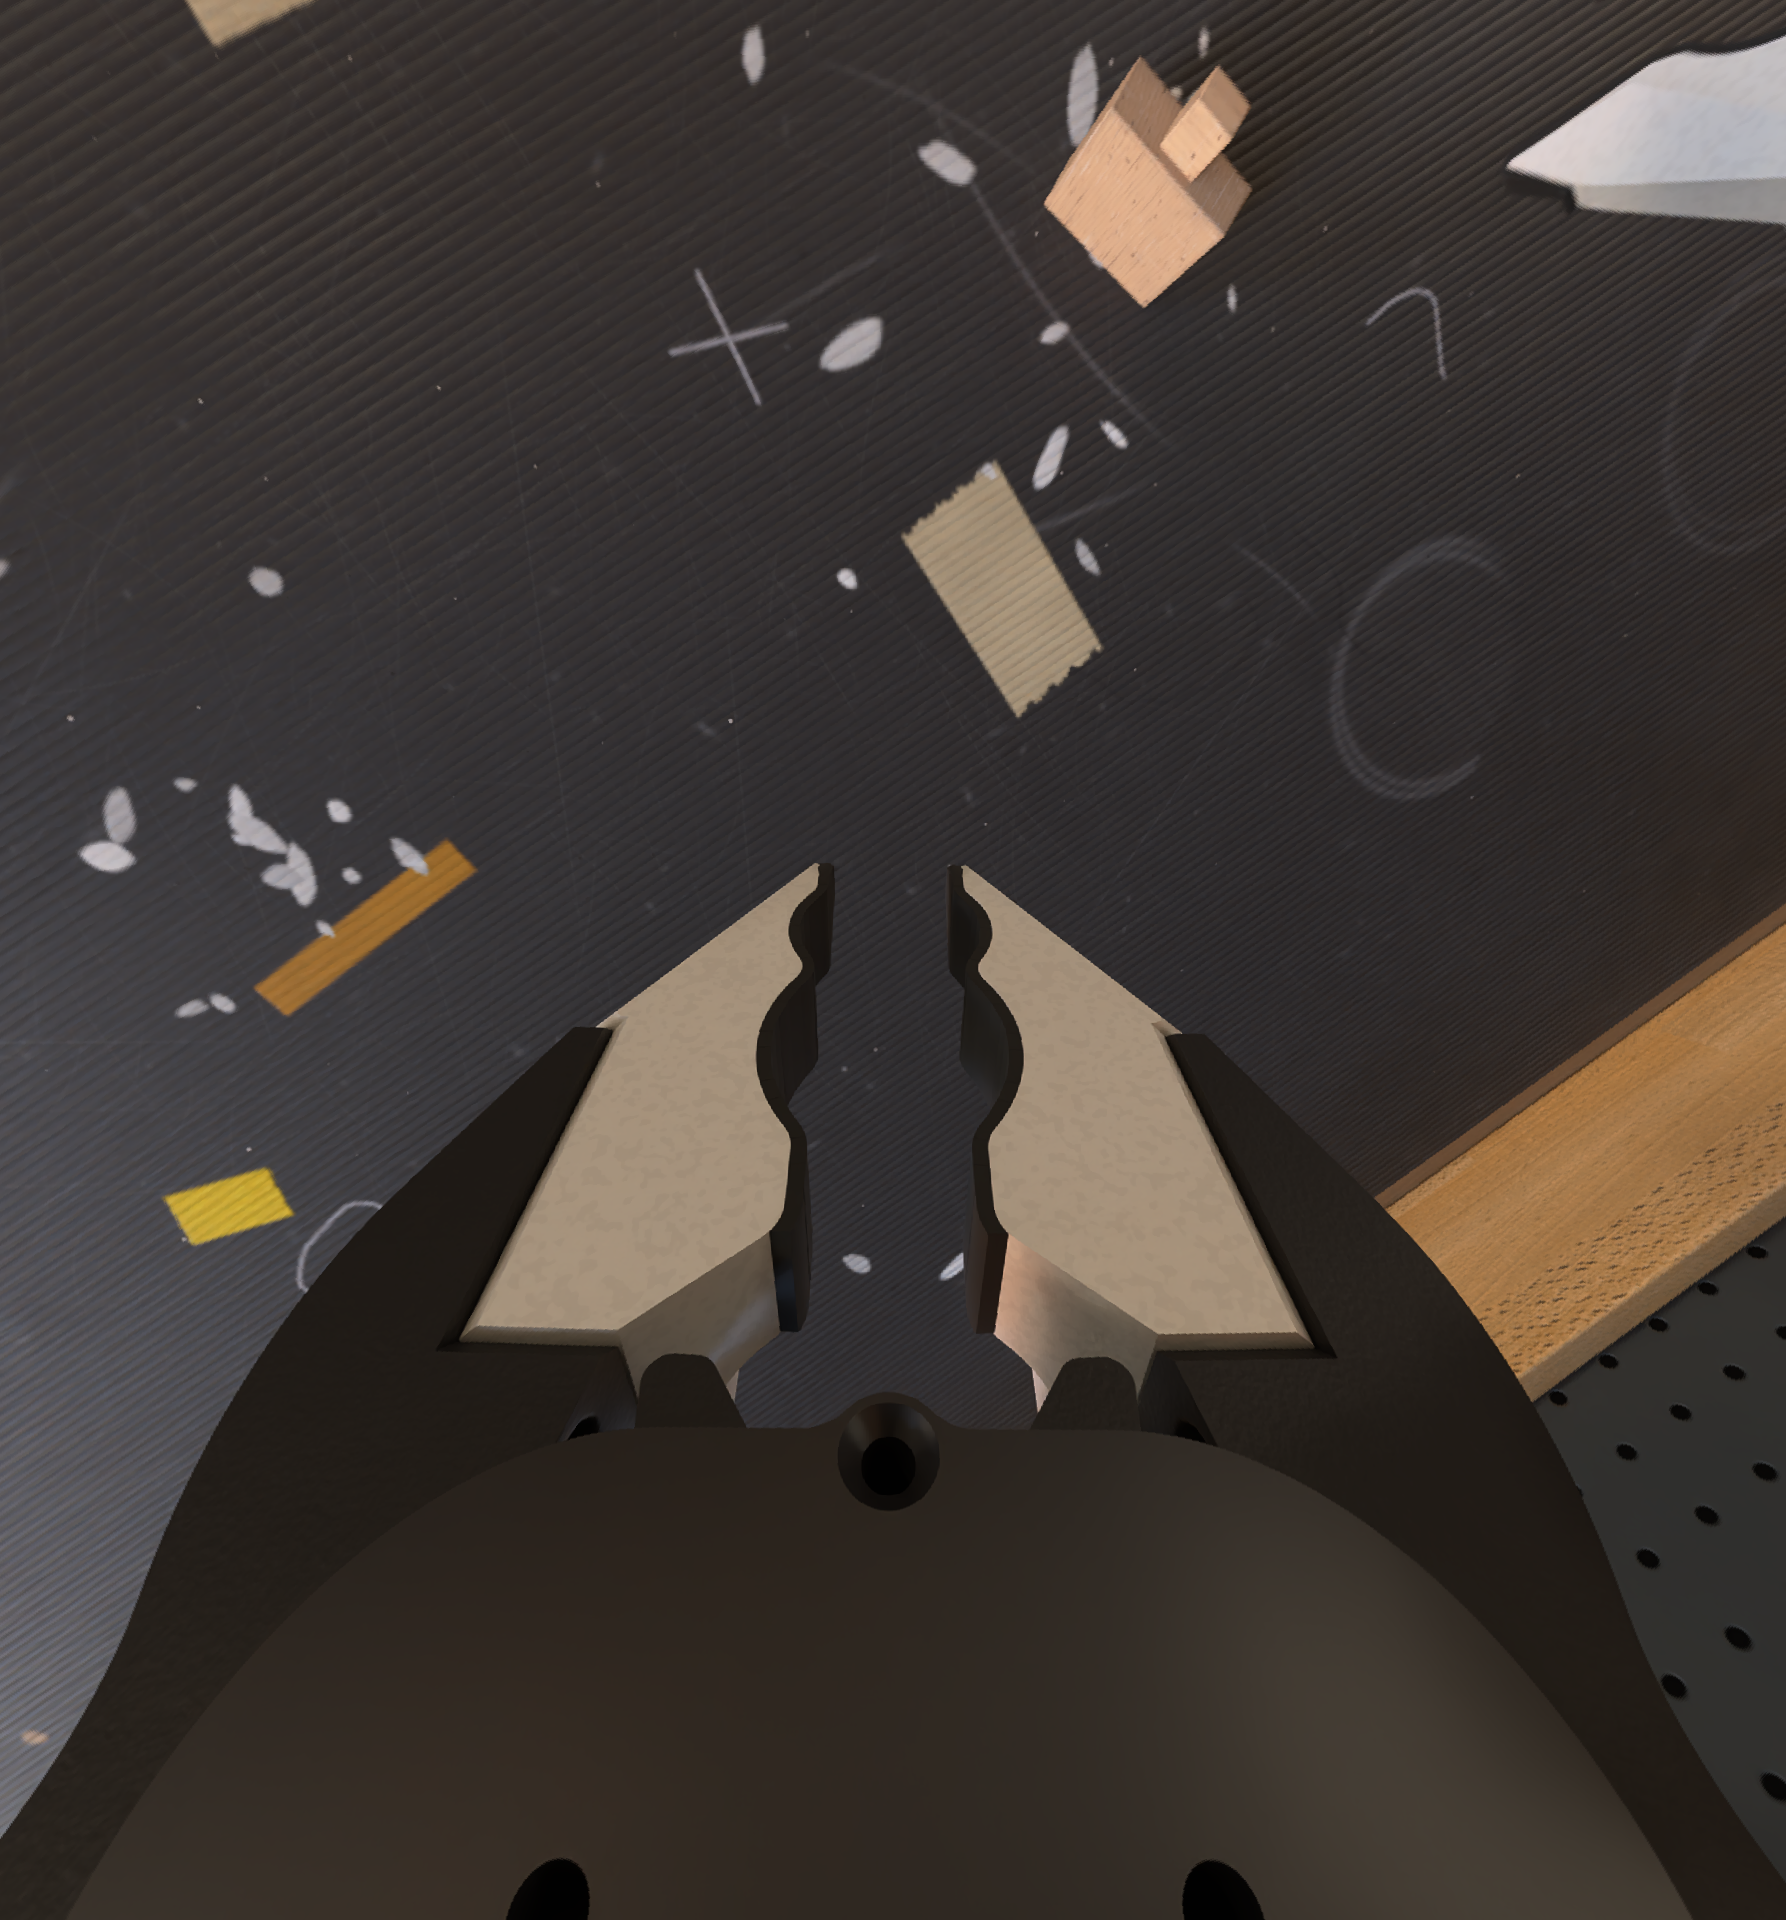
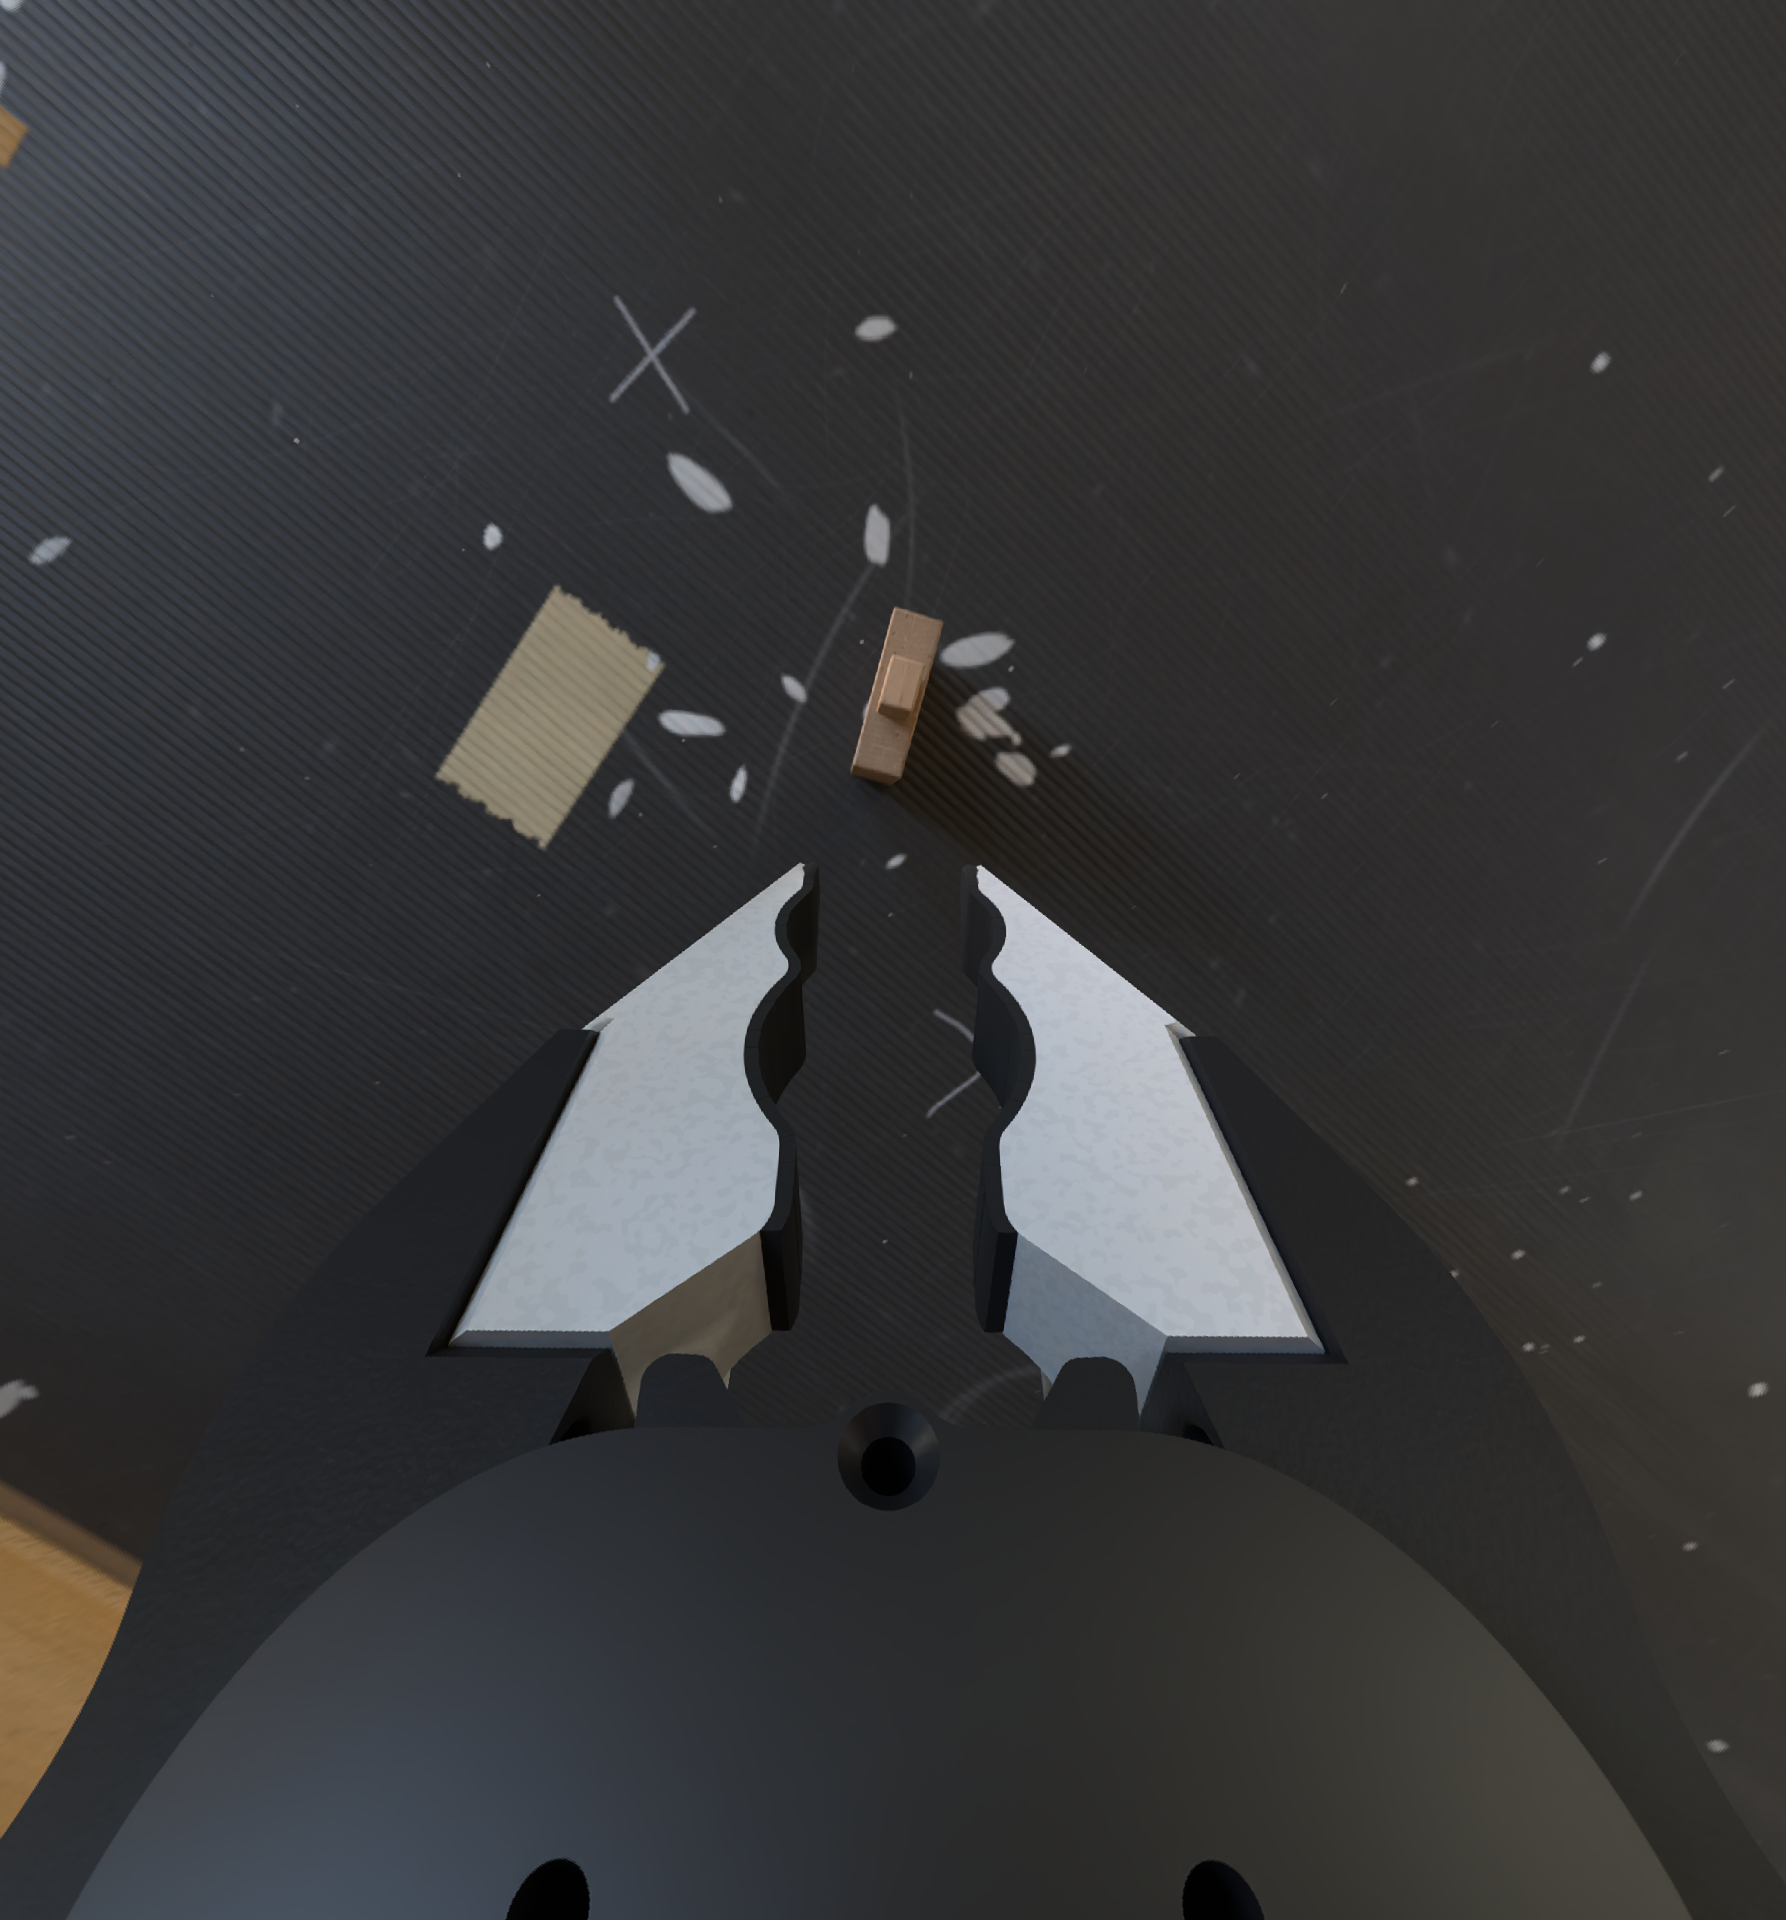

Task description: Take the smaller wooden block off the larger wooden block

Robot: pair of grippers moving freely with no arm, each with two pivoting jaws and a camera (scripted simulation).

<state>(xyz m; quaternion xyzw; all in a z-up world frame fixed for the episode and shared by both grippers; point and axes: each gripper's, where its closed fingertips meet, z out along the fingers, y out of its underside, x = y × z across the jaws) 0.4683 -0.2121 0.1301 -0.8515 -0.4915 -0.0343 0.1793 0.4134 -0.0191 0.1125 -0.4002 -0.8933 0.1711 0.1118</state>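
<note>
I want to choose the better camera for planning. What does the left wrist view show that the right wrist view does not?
Only left wrist view: orange tape strip, yellow tape piece, black perforated panel, the other tool's white finger.
Only right wrist view: nothing distinct.
Both: small wooden block on larger wooden block, beige tape rectangle, chalk cross, wooden table edge, an open tool.

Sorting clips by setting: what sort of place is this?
Probably a workshop bench: a dark ribbed mat with chalk marks and beige tape strip, a light wooden edge rail, and black perforated pegboard.
</note>
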